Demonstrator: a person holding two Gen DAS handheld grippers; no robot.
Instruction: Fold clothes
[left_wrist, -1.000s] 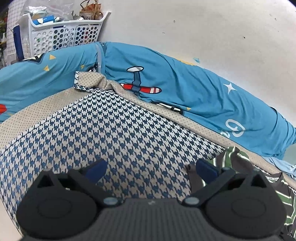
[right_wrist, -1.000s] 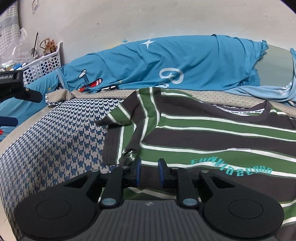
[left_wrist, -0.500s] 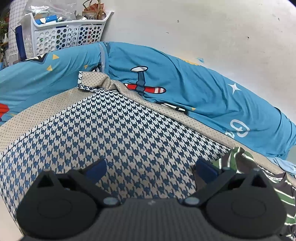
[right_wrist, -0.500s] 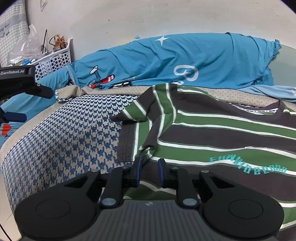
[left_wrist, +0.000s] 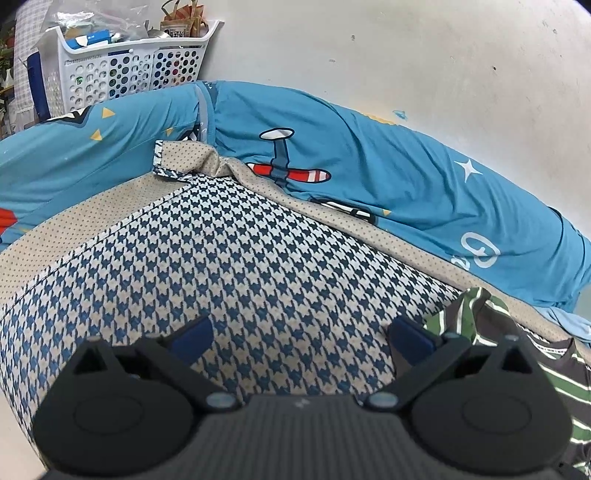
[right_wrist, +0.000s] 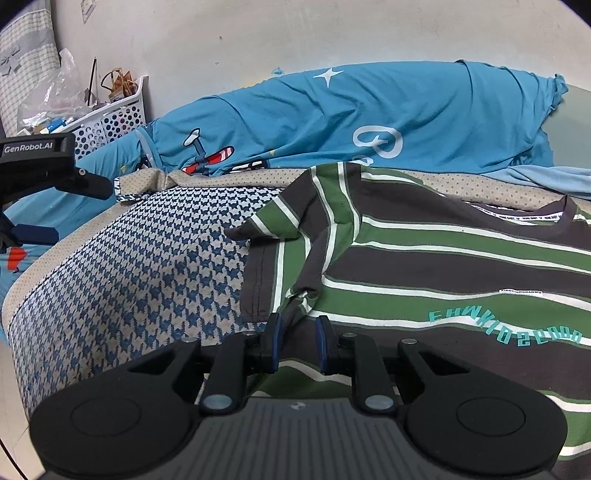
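Observation:
A striped shirt (right_wrist: 443, 258) in green, dark grey and white lies spread on the houndstooth cushion (right_wrist: 147, 277). Its left sleeve (right_wrist: 295, 236) is bunched and folded inward. My right gripper (right_wrist: 298, 334) hovers at the sleeve's lower end with its jaws a little apart; a fold of cloth touches the left finger but is not clamped. My left gripper (left_wrist: 301, 332) is wide open and empty above the cushion (left_wrist: 240, 266), left of the shirt's sleeve (left_wrist: 476, 310). The left gripper also shows at the left edge of the right wrist view (right_wrist: 37, 192).
A blue cartoon-print bedsheet (left_wrist: 369, 166) is heaped along the wall behind the cushion. A white perforated basket (left_wrist: 122, 62) full of items stands at the back left. A light blue cloth (right_wrist: 554, 177) lies at the far right.
My right gripper's jaws have opened slightly and the sleeve has slipped free of them. Both grippers have drifted a little left relative to the shirt.

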